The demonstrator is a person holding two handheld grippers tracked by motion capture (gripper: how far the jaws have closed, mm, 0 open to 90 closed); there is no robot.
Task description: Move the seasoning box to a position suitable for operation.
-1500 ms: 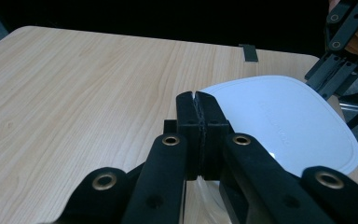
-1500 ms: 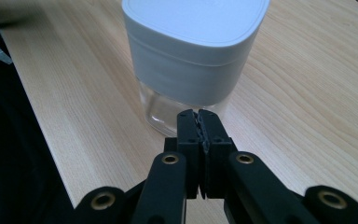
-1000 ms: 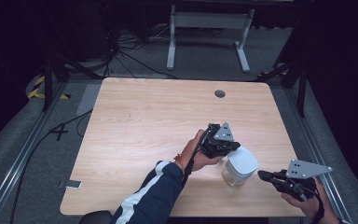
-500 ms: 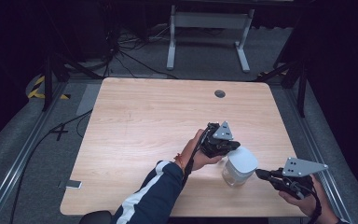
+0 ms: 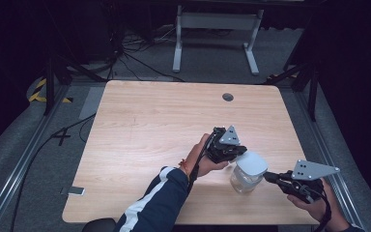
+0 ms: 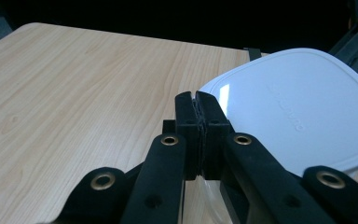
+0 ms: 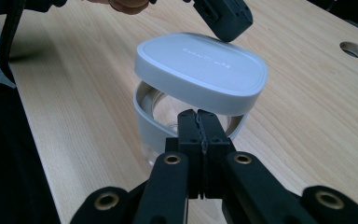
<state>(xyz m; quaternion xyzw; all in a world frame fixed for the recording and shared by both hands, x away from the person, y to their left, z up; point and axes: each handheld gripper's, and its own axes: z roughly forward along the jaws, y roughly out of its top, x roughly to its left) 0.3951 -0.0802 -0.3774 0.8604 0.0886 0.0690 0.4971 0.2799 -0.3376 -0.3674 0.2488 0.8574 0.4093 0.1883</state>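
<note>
The left claw (image 5: 238,151) is clamped on the lid (image 5: 251,163) (lifted askew) over the jar (image 5: 244,180); at its three o'clock, the right claw (image 5: 266,177) is pressed together.

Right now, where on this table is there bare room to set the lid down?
The table's whole left half and far strip near the grommet hole are bare. The near right corner is crowded: jar, lid, left tool and right tool.

Light wooden table (image 5: 149,135), round grommet hole (image 5: 228,97) near far edge, clear jar (image 5: 244,180) near front right.
</note>
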